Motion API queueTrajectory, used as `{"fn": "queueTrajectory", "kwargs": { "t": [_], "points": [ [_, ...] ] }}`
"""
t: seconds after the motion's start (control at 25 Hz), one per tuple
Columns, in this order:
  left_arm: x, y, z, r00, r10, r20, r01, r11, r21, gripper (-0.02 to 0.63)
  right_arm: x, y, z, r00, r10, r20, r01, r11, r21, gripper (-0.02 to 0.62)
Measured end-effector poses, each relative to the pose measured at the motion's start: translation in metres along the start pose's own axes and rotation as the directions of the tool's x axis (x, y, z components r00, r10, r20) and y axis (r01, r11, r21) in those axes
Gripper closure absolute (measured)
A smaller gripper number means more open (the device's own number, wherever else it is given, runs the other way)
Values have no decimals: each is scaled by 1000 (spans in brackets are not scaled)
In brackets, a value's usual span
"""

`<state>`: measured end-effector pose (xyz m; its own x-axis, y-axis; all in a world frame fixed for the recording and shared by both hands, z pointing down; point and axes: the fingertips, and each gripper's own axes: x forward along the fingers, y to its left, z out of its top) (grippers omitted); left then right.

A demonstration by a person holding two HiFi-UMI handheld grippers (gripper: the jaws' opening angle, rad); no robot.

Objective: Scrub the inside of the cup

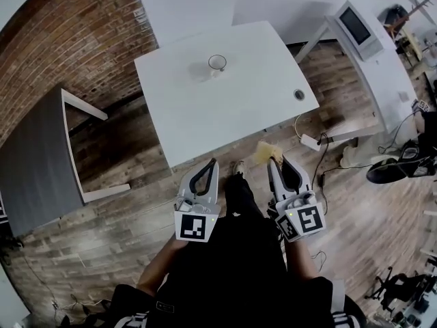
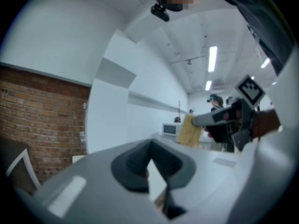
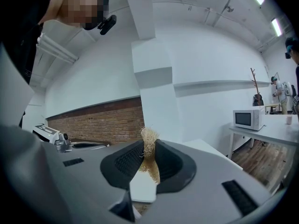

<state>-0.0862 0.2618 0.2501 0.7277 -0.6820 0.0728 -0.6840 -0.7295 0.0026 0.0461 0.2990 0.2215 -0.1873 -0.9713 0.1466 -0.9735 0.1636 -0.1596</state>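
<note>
we stood in dark clothes over the wooden floor, a claw in each hand, the two side by side in front of us and pointing at the worktop.

the left claw was pressed together with nothing in it; in the left gripper view its dark pads met at the tip. the right claw was pinching the scrubber, a tuft of pale yellow fibre. in the right gripper view the fibres stood up from between the pads and hung a little below them. from the left gripper view the scrubber showed as a yellow patch at the end of the other claw, off to the right.

in the head view both tips lay close to the near edge of the white worktop. we could not tell whether they were over it.

further out, the cup stood upright with its mouth up on the far half of the worktop, alone and well apart from both claws. a small round fitting sat near the worktop's right edge.

beyond that, a grey table stood to the left by the brick wall. to the right a microwave sat on a white side table.
</note>
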Motion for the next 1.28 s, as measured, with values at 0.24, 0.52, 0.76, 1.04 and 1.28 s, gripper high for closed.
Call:
{"fn": "queueTrajectory", "kwargs": {
  "t": [0.24,0.52,0.76,1.04,1.28],
  "points": [
    [75,-6,-3,999,39,-28,-39,999,12,604,41,-56,8,997,69,-28,-69,998,-1,528],
    [153,-3,2,991,124,-45,-124,992,-18,604,92,-115,31,981,191,-32,-192,981,-10,528],
    [184,25,-19,972,199,-121,-200,980,10,604,137,-139,36,968,247,-53,-247,969,10,528],
    [214,77,-55,957,196,-215,-190,981,48,604,205,-138,28,958,271,-93,-272,962,1,528],
    [254,111,-103,948,150,-282,-137,988,66,603,255,-131,13,948,285,-140,-286,958,9,528]
  ]
}}
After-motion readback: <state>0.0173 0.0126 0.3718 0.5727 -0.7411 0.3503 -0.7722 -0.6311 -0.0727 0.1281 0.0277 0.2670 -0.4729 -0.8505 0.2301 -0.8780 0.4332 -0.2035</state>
